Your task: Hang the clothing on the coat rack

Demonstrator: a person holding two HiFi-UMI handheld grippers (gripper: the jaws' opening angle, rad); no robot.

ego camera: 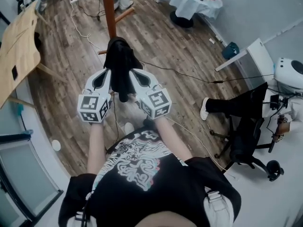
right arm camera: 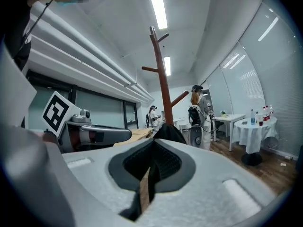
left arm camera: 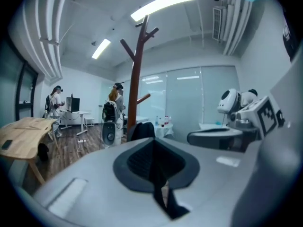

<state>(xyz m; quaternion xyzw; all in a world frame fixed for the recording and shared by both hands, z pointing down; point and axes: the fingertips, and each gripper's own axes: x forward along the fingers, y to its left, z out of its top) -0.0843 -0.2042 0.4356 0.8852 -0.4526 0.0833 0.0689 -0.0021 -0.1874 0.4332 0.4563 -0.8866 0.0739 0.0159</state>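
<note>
Bright even room light, ceiling strip lights point(left arm camera: 163, 4) glaring, fisheye bending and dark corners, blurred foreground

Robotics lab in an office room.
Glass partition walls point(left arm camera: 199, 98), cables point(ego camera: 189, 75) across the wood floor point(ego camera: 156, 37), an office chair point(ego camera: 246, 141), a white robot point(ego camera: 289, 74).

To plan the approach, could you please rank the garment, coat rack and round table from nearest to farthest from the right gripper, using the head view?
1. Garment: clamped in the right gripper jaws, on its left.
2. Coat rack: ahead, slightly left.
3. Round table: far ahead, on the right.
</note>
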